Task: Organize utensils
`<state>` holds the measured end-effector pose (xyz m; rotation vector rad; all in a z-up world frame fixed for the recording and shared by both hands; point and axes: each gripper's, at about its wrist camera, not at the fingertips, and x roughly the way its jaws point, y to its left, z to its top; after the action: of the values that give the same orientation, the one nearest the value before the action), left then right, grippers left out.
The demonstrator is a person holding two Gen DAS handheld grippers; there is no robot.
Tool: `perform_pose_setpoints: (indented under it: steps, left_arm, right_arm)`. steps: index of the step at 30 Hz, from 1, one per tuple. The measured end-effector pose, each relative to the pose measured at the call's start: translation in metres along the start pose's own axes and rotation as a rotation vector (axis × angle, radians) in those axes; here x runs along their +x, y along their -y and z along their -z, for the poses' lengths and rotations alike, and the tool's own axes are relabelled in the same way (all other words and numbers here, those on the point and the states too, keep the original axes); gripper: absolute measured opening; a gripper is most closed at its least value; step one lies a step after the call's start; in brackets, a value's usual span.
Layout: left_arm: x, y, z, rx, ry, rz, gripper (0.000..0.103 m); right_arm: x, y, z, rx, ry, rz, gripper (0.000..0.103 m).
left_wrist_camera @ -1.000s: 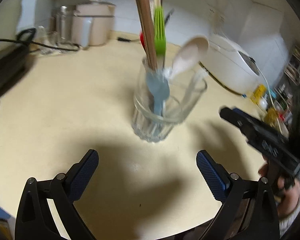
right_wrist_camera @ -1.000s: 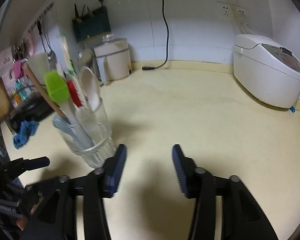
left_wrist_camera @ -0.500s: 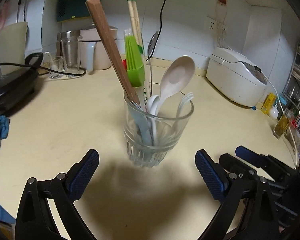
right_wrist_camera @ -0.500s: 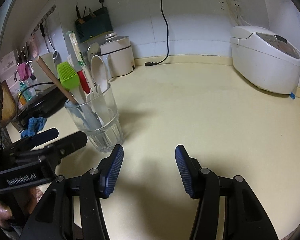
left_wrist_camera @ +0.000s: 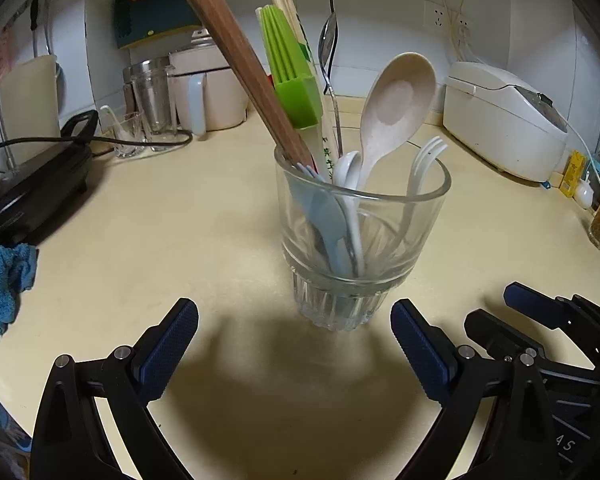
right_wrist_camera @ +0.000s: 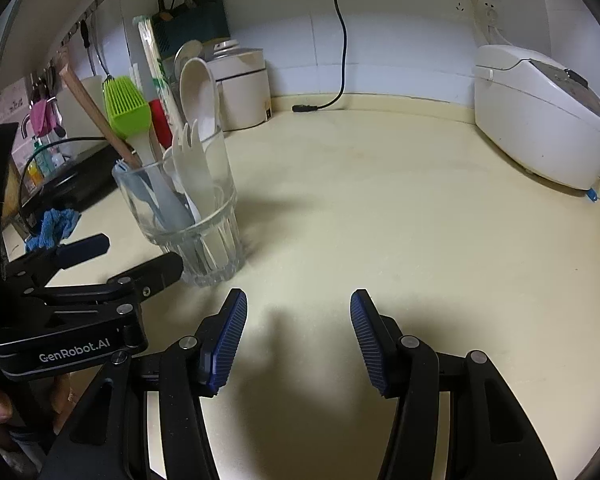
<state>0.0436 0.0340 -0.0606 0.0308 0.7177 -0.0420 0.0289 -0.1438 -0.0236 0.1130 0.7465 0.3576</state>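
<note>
A clear glass tumbler (left_wrist_camera: 359,240) stands upright on the cream counter (left_wrist_camera: 160,240). It holds a wooden handle (left_wrist_camera: 236,60), a green silicone brush (left_wrist_camera: 292,80), a beige spoon (left_wrist_camera: 395,96), a white fork (left_wrist_camera: 423,160), wrapped chopsticks and a metal spoon. My left gripper (left_wrist_camera: 292,314) is open, its blue pads just short of the glass base on either side and touching nothing. My right gripper (right_wrist_camera: 298,300) is open and empty over bare counter, to the right of the glass (right_wrist_camera: 204,240). Beside that glass shows the left gripper (right_wrist_camera: 100,256).
A white rice cooker (right_wrist_camera: 539,120) sits at the back right. A black appliance (left_wrist_camera: 32,184) and a blue cloth (left_wrist_camera: 4,280) lie at the left. A white canister (left_wrist_camera: 208,92) and small glasses stand by the wall. A loose cable plug (right_wrist_camera: 305,108) rests at the back.
The left gripper has drawn closer to the glass, which now looms larger ahead of its pads. The right gripper has sunk toward the counter; the glass and the left gripper sit nearer on its left.
</note>
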Motion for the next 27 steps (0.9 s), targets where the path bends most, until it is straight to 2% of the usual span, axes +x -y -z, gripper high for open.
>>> perform_pose_setpoints:
  steps: [13, 27]
  left_arm:
    - [-0.0017, -0.0011, 0.0022, -0.023, -0.012, 0.027, 0.098]
    - [-0.0009, 0.0000, 0.0038, -0.014, -0.025, 0.018, 0.099]
  right_arm:
    - [-0.0014, -0.0014, -0.0008, -0.005, 0.004, -0.001, 0.055]
    - [-0.0059, -0.0031, -0.0016, -0.006, 0.011, -0.008, 0.055]
